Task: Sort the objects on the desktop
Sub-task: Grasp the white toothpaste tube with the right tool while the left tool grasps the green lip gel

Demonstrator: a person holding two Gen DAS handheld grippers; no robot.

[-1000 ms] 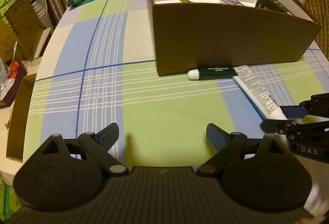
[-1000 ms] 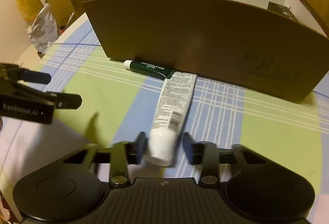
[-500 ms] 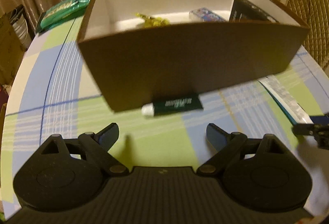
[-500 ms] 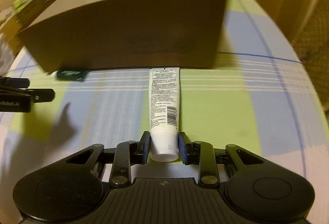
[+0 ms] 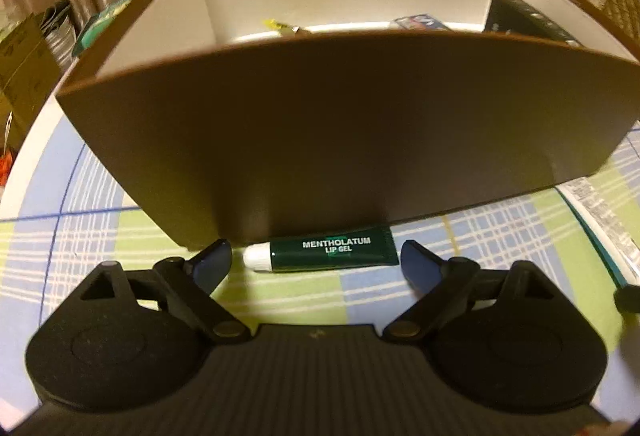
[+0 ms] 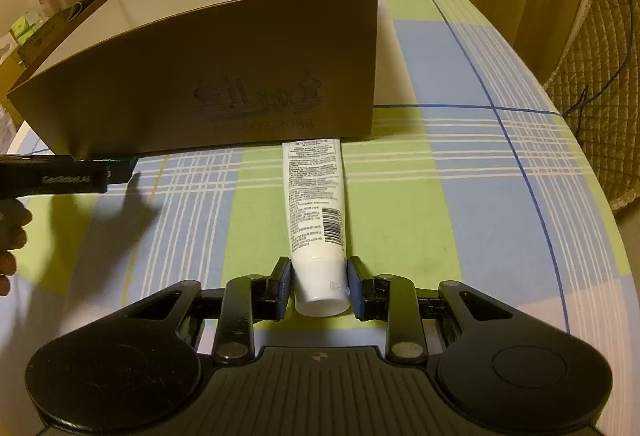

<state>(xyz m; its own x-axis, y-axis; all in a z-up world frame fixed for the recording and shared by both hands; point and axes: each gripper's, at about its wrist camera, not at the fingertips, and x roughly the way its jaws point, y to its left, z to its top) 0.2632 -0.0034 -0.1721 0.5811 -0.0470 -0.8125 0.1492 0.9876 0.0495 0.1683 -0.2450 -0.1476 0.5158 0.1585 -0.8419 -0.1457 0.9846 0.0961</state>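
A dark green lip gel tube [image 5: 328, 254] with a white cap lies on the checked tablecloth against the front wall of the brown box [image 5: 340, 139]. My left gripper [image 5: 316, 262] is open, its fingers on either side of the tube's ends without touching it. In the right wrist view, my right gripper [image 6: 318, 286] is shut on the cap end of a white cream tube [image 6: 316, 195] that lies on the cloth and points at the brown box [image 6: 224, 75]. The left gripper [image 6: 60, 177] shows at the left edge there.
Inside the box lie a yellow item [image 5: 280, 25], a blue packet [image 5: 418, 21] and a black box [image 5: 524, 17]. A green packet [image 5: 104, 23] sits behind the box on the left. Cardboard clutter [image 5: 24, 67] stands beyond the table's left edge, a quilted chair [image 6: 600, 75] on the right.
My left gripper moved forward and down until the lip gel tube lay between its open fingers. My right gripper closed on the white tube's cap and swung to face the box's right end.
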